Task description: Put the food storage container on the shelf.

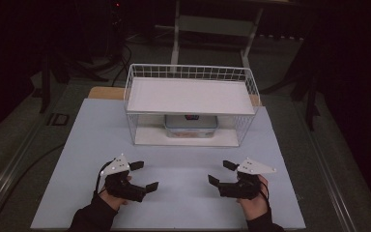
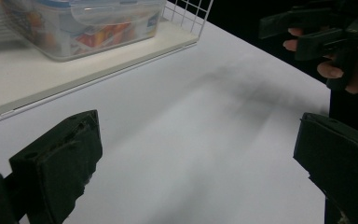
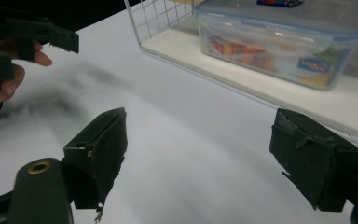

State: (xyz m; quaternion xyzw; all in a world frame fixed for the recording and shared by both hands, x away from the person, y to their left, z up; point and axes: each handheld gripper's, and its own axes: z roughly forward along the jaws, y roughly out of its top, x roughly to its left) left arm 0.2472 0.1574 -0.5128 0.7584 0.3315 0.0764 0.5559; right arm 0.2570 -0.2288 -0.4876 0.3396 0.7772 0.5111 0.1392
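Both jaws spread and empty, the left gripper (image 1: 143, 175) and right gripper (image 1: 219, 173) hover over the table (image 1: 183, 203); the lidded box (image 1: 191, 125) sits ahead on the rack's (image 1: 189, 72) lower shelf, best approached low and level

The shelf (image 1: 190, 95) of the wire rack (image 1: 250, 82) hid most of the plastic box (image 1: 190, 126), whose contents were too blurred to identify, and the frame edge cropped its lid (image 3: 303, 11).
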